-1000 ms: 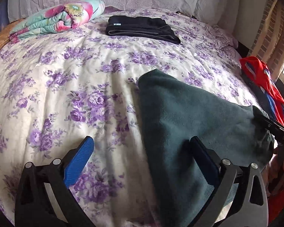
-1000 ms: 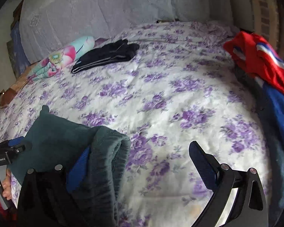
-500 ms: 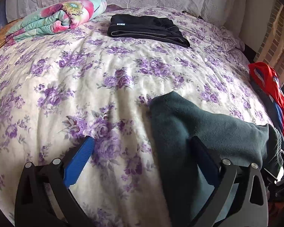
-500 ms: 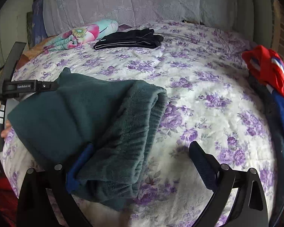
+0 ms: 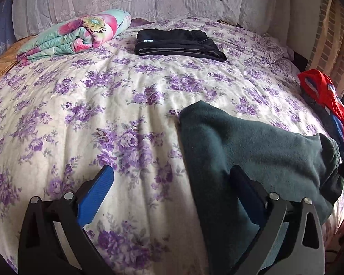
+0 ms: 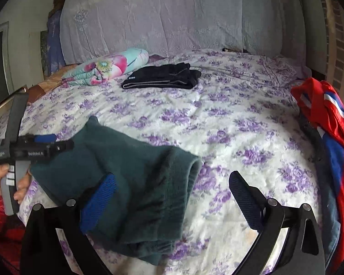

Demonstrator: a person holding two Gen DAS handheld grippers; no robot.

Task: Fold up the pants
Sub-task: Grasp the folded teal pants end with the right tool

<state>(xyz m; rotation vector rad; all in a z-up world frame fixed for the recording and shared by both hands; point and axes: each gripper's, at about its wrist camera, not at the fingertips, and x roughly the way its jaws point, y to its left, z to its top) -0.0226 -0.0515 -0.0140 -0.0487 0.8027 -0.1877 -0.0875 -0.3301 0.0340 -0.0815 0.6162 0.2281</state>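
You have the green pants (image 5: 259,151) already folded into a compact bundle on the bed (image 5: 126,96), lying between your two grippers, left gripper (image 5: 172,188) and right gripper (image 6: 172,190), both jaws released, so only tidying seems left.

Bed cover (image 5: 126,96): you see white cloth with purple flowers, wrinkled.
Rolled quilt (image 5: 80,36): yours to spot at the far left, floral pink and teal.
Black garment (image 5: 178,43): folded, just right of the quilt, apart from it.
Red and blue clothing (image 6: 328,123): heaped at your right edge of the bed.
Lace drape (image 6: 172,18): hangs behind the bed.
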